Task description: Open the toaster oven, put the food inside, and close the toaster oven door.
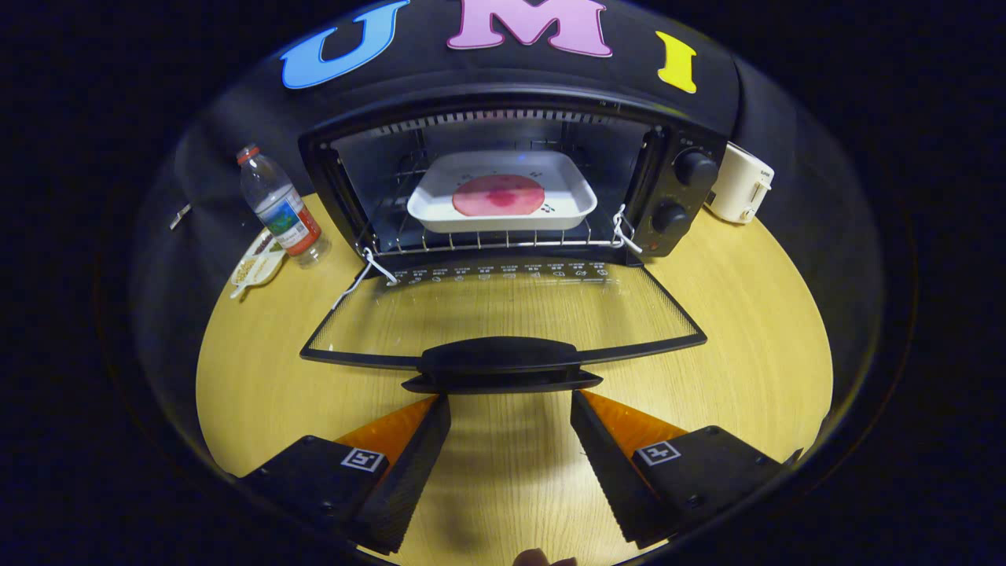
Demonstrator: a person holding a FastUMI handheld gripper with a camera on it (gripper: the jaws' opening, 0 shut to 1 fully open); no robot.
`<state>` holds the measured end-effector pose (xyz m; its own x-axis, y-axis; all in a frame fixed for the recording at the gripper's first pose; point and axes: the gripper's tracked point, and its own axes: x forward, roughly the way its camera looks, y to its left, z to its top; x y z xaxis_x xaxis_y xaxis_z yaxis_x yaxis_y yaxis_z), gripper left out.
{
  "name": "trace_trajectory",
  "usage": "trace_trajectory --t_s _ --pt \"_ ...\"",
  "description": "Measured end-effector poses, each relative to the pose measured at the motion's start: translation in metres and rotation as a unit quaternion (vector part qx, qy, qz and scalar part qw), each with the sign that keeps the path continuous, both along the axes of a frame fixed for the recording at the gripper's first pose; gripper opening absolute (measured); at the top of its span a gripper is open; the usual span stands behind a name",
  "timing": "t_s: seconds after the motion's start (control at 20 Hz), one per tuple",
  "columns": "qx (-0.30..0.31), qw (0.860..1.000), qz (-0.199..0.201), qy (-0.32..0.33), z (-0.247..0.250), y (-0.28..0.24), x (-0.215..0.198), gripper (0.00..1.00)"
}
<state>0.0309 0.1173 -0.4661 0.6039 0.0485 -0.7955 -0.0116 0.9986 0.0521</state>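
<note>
One tray lengthwise across oven rack, hand-held gripper agape.

We cannot read the small markings printed along the inner edge of the toaster oven door; they are too fine. The pink food in the white tray is too soft in outline to name. The contents of the small dish behind the water bottle are partly hidden and unclear. The white appliance is half covered by the toaster oven. The gripper fingers spread wide, their bases cut off below.
</note>
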Motion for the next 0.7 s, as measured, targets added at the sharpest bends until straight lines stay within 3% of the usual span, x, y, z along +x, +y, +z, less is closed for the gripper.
trace_trajectory --t_s 0.45,0.7 --pt "0.021 0.983 -0.009 -0.183 0.156 -0.025 0.084 1.00" --pt "-0.005 0.963 0.001 -0.268 0.231 -0.067 0.070 1.00"
